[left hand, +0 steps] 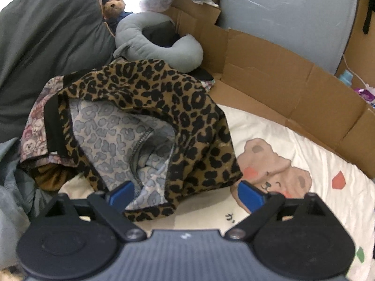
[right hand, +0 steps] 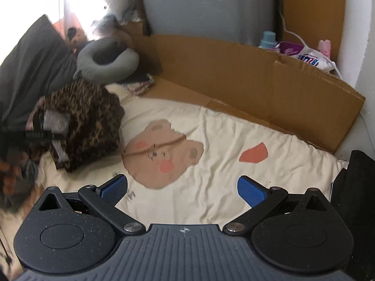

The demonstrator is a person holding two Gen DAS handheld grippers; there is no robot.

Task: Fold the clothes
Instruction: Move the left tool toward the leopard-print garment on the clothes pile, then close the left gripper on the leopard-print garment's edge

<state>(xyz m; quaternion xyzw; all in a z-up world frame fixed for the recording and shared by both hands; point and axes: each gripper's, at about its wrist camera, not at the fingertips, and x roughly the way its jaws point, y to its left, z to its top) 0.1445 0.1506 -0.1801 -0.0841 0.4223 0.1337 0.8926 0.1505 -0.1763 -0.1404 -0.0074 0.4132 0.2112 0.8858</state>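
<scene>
1. My left gripper w/ blue ribbed pads is spread wide, holding nothing; its left pad sits at the near hem of the leopard-print garment; whether it touches the cloth I can't tell; the right pad is over bare sheet.
2. The brown-and-black leopard-print garment lies in a loose heap, grey inside lining turned up and showing a stitched seam, black band along its left edge; it's on the left part of the cream bedsheet w/ the brown bear print, partly over a crumpled floral cloth.
3. My right gripper is also released, jaws wide apart, nothing btwn them; it hovers over the middle of the sheet, near the printed bear face; the garment is well to its left, blurred in the right wrist view.
4. Beyond the garment, toward the far-left corner of the bed: a grey U-shaped neck pillow, just beside the heap; a dark grey pillow further left; a small brown teddy behind.
5. A flattened brown cardboard sheet runs along the bed's far edge; a light blue bottle and a purple-white packet sit behind it.
</scene>
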